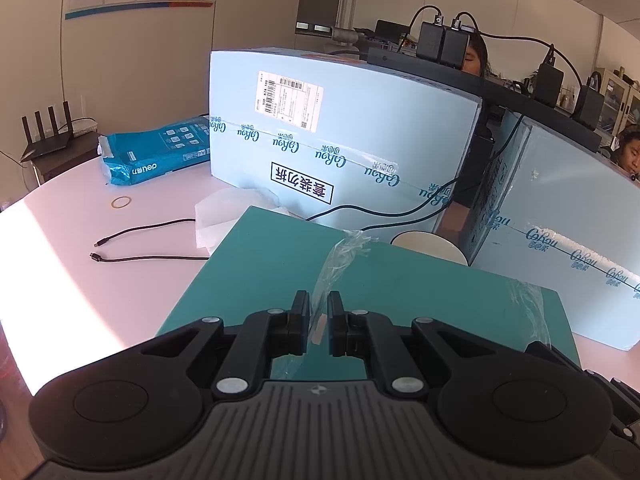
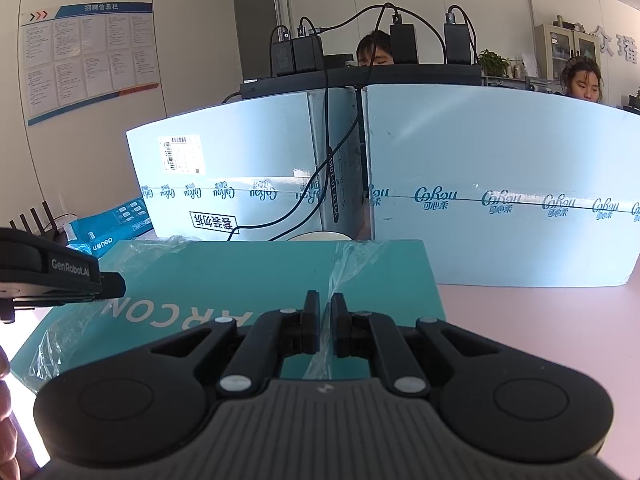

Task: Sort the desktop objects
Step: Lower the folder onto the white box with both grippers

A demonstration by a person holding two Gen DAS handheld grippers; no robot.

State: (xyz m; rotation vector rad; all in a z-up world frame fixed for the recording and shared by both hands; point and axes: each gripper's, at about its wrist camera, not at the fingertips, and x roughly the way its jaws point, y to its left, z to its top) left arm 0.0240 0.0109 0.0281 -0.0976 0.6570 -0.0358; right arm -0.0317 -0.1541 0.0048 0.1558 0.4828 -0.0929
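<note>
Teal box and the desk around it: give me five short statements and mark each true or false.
1. The teal box has crumpled clear tape across its top. True.
2. A rubber band lies on the pink table. True.
3. The blue paper pack stands on top of the teal box. False: it lies on the table, left of the light blue carton.
4. The left tool is wide open. False: its fingers are close together with a narrow gap, over the teal box; I cannot tell whether they grip anything.
5. Two black cable ends lie on the table left of the teal box. True.
</note>
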